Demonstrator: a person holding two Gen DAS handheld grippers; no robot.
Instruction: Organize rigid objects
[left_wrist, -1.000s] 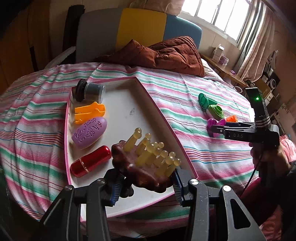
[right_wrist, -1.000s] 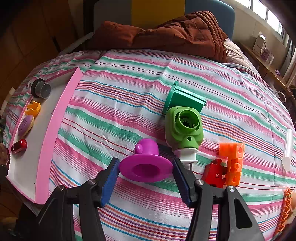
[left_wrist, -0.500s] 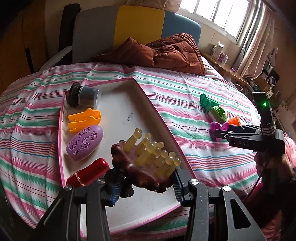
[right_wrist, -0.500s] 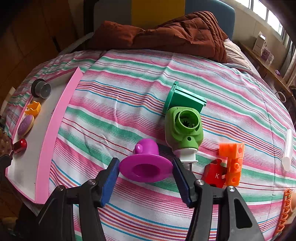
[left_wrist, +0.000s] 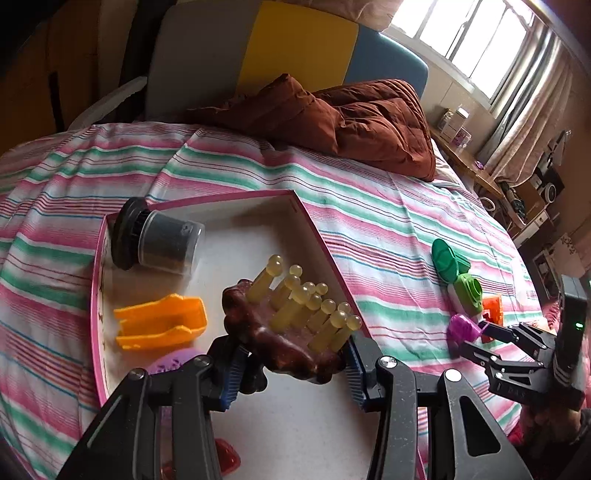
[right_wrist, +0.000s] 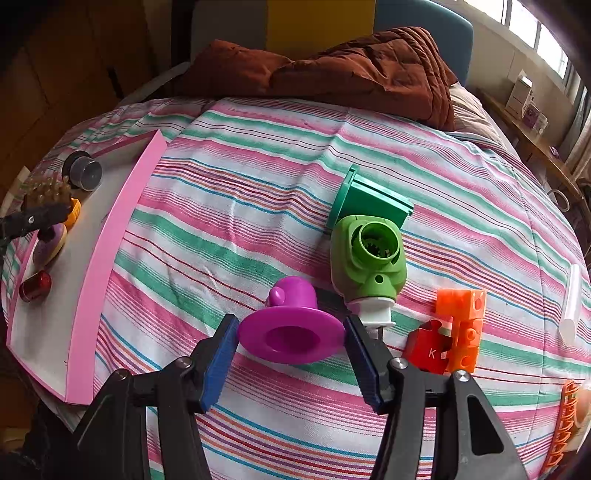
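Observation:
My left gripper (left_wrist: 291, 373) is shut on a brown toy with yellow pegs (left_wrist: 291, 325) and holds it over the pink-rimmed white tray (left_wrist: 317, 236). In the tray lie a dark capped jar (left_wrist: 159, 240), an orange clip (left_wrist: 159, 325), a purple oval piece (left_wrist: 173, 363) and a red cylinder (right_wrist: 36, 286). My right gripper (right_wrist: 290, 363) is open with its jaws on either side of a purple hat-shaped piece (right_wrist: 291, 328) on the striped bedspread. The right gripper also shows in the left wrist view (left_wrist: 476, 338).
A green toy (right_wrist: 365, 258) and a dark green piece (right_wrist: 369, 199) lie just beyond the purple piece. Orange blocks (right_wrist: 461, 325) and a red puzzle piece (right_wrist: 428, 349) lie to its right, a white tube (right_wrist: 570, 302) further right. A brown quilt (right_wrist: 351, 70) lies at the head.
My left gripper has carried the brown peg toy forward over the tray, toward the jar and orange clip. The right gripper has stayed around the purple piece.

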